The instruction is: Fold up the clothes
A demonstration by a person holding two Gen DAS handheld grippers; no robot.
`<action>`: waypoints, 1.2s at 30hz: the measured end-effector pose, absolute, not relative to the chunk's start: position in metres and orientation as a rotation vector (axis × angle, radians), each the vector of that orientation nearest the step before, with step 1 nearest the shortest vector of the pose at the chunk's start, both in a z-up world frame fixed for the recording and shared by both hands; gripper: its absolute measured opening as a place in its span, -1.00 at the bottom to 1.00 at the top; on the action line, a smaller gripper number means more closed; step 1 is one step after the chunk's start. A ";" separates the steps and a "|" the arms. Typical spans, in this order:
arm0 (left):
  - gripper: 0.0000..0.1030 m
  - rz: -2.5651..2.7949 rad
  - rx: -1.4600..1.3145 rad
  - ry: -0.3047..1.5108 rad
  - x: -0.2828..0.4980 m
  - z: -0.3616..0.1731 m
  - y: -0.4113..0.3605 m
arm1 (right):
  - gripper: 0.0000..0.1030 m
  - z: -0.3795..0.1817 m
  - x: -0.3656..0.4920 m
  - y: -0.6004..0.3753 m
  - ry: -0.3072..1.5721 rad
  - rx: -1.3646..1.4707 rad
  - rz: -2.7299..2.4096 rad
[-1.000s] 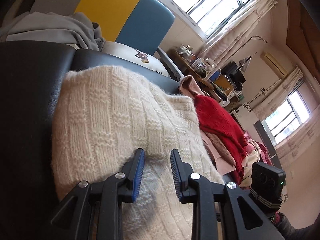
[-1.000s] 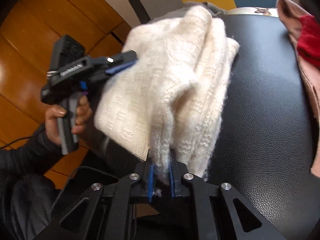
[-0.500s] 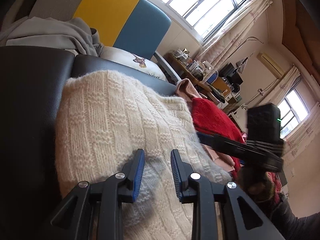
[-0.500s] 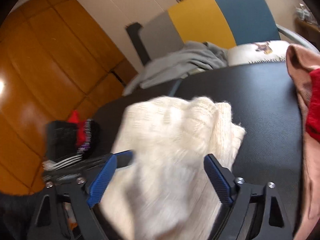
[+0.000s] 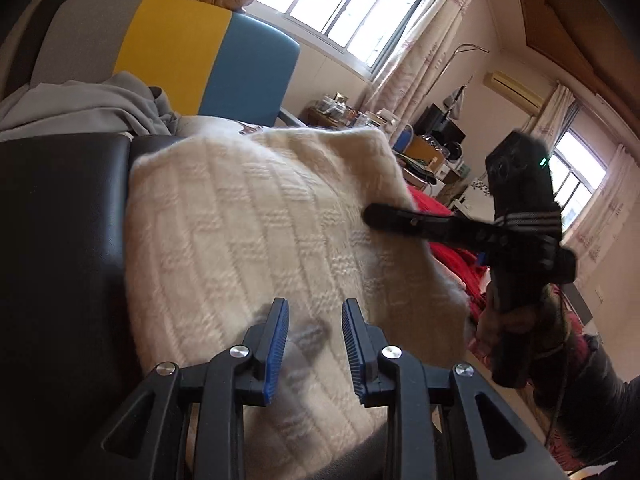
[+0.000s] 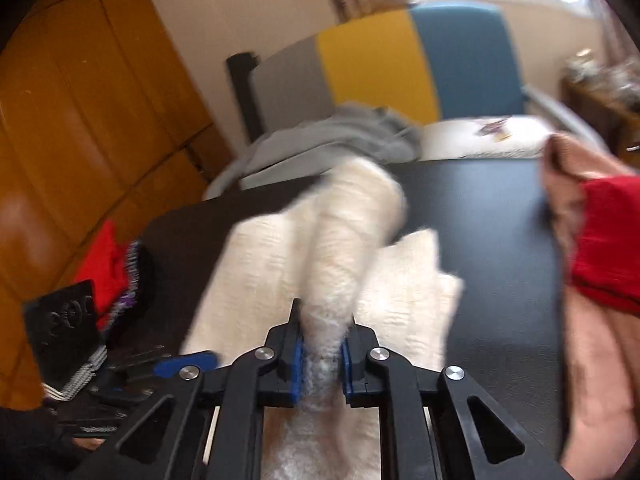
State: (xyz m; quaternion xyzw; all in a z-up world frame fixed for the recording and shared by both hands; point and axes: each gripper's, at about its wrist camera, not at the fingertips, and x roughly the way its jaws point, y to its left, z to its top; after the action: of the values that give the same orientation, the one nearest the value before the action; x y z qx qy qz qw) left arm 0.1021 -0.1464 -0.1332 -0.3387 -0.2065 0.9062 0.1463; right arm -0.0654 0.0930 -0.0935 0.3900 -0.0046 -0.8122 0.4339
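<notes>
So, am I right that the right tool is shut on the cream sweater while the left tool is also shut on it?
Not quite: the left tool is open above the cream sweater, as the left wrist view shows. The right tool is indeed shut on it.

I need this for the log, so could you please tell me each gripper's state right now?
Left gripper: open, holding nothing.
Right gripper: closed on the cream sweater.

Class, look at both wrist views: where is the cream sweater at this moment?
The cream sweater lies on the black table, left of the red garment. The right gripper pinches a fold of it; the left gripper hovers open over it.
</notes>
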 end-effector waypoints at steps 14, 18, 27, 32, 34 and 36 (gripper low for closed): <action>-0.46 2.681 -0.907 -0.529 0.055 -0.090 -0.182 | -0.69 -0.177 -0.088 0.137 -0.358 1.055 -1.945; -0.46 2.663 -1.002 -0.372 0.002 -0.084 -0.190 | -0.68 -0.185 -0.088 0.143 -0.422 1.036 -1.927; -0.40 2.761 -1.339 -0.263 -0.048 -0.147 -0.177 | -0.67 -0.188 -0.091 0.145 -0.454 1.020 -1.894; -0.40 2.909 -1.261 -0.227 -0.018 -0.145 -0.155 | -0.63 -0.184 -0.094 0.146 -0.393 1.019 -1.898; -0.40 2.949 -1.212 -0.184 -0.013 -0.137 -0.151 | -0.59 -0.183 -0.096 0.151 -0.390 1.024 -1.892; -0.41 2.973 -1.155 -0.197 -0.006 -0.124 -0.148 | -0.50 -0.180 -0.098 0.154 -0.388 1.040 -1.887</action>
State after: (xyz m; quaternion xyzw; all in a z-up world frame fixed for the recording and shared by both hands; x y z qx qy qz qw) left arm -0.0063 -0.1483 -0.1241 -0.3612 -0.0616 0.9300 -0.0271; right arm -0.0980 0.1537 -0.1797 0.4221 -0.1576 -0.7659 0.4586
